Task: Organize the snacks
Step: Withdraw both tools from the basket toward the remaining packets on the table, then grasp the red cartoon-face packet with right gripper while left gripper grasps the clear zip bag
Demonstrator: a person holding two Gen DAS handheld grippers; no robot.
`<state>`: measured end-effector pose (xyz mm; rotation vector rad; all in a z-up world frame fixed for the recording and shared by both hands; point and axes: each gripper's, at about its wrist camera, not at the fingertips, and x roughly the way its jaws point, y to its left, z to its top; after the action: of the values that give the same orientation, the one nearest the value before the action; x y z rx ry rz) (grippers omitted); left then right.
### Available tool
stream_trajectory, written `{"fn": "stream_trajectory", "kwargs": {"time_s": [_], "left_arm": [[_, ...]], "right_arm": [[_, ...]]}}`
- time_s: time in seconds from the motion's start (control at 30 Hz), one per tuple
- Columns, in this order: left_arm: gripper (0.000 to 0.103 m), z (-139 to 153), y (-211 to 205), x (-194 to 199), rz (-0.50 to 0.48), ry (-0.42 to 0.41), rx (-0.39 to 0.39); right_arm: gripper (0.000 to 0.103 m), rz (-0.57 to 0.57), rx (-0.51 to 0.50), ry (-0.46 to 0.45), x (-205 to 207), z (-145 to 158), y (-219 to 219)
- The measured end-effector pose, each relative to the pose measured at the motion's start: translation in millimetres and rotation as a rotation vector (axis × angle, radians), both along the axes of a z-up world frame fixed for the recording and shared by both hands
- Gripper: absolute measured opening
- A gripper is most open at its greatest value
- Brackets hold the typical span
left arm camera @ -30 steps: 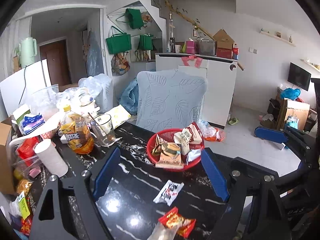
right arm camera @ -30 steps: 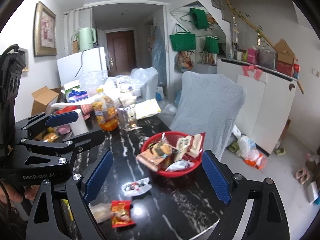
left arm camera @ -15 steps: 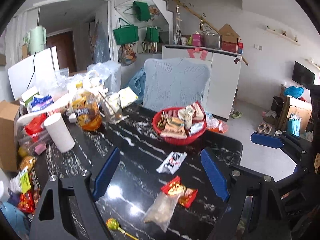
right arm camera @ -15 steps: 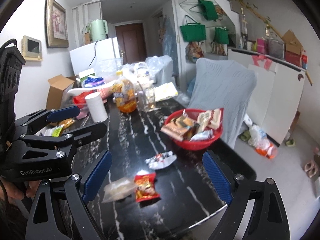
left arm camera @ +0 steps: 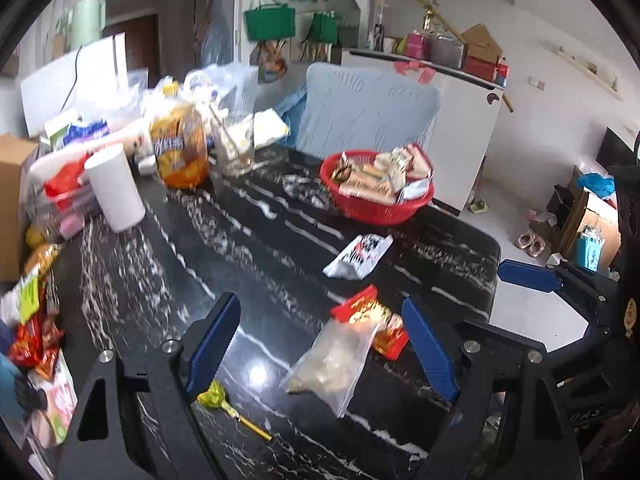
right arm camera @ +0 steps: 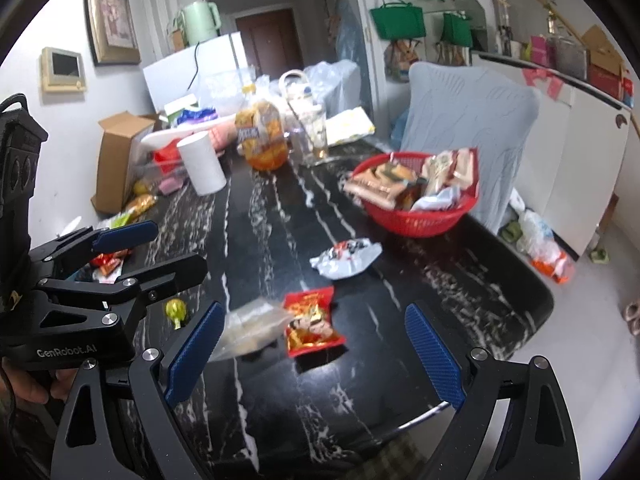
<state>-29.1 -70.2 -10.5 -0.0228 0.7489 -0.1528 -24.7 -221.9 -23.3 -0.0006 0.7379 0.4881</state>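
A red basket [left arm camera: 376,210] [right arm camera: 416,222] piled with snack packets stands at the far right of the black marble table [left arm camera: 248,264]. Nearer lie a white-and-black packet [left arm camera: 356,256] [right arm camera: 346,258], a red packet [left arm camera: 370,314] [right arm camera: 312,320], a clear bag [left arm camera: 332,360] [right arm camera: 248,328] and a yellow lollipop [left arm camera: 216,396] [right arm camera: 176,310]. My left gripper [left arm camera: 320,304] hangs open above the clear bag and red packet, holding nothing. My right gripper [right arm camera: 316,312] is open over the same two packets, also with nothing in it. The left gripper [right arm camera: 180,246] also shows at the left of the right wrist view.
At the back left stand a white paper roll [left arm camera: 114,188], an orange juice bottle [left arm camera: 180,152], a glass cup [left arm camera: 238,148] and a cardboard box [right arm camera: 116,160]. More snack bags [left arm camera: 32,320] crowd the left edge. A covered chair [left arm camera: 368,116] stands behind the basket.
Both grippers have come down and tipped toward the table. The loose packets, the clear bag and the lollipop now sit low between the fingers. Both jaws stay open.
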Motion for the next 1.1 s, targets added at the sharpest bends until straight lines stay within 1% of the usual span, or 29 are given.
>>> {"fn": "stream_trajectory", "kwargs": {"time_s": [0.27,0.5,0.7,0.87,0.9,0.93,0.97,1.0,1.07,1.1], "left_arm": [[0.083,-36.2,13.8,10.8,0.018,0.103,-0.039],[0.083,-54.6,16.1,21.2,0.009,0.141,-0.045],[0.083,-74.1,9.1,36.2,-0.034,0.213,-0.070],[0.082,-84.2,5.3,42.2,-0.050,0.235,-0.075],[0.080,-85.9,4.8,42.9,-0.053,0.235,-0.075],[0.070,-88.0,4.3,43.7,-0.060,0.241,-0.077],[0.057,-89.5,4.6,45.4,-0.062,0.250,-0.074],[0.050,-92.8,4.7,47.3,-0.056,0.267,-0.067],[0.043,-97.0,8.0,49.3,-0.040,0.278,-0.063],[0.043,-96.2,10.1,49.2,-0.034,0.275,-0.061]], "right_arm": [[0.093,0.038,-0.021,0.077,13.1,-28.2,12.1],[0.093,0.055,-0.028,0.151,27.9,-50.3,17.7],[0.093,0.054,-0.052,0.162,34.7,-58.5,14.1],[0.093,0.046,-0.060,0.184,39.6,-64.9,9.9],[0.093,0.046,-0.061,0.189,41.3,-66.3,9.6],[0.093,0.047,-0.063,0.194,42.3,-67.3,9.8],[0.093,0.048,-0.066,0.199,43.9,-68.6,10.1],[0.093,0.049,-0.068,0.200,45.1,-69.6,10.3],[0.093,0.051,-0.068,0.203,47.5,-70.5,11.0],[0.093,0.050,-0.068,0.206,48.9,-71.2,11.2]]}}
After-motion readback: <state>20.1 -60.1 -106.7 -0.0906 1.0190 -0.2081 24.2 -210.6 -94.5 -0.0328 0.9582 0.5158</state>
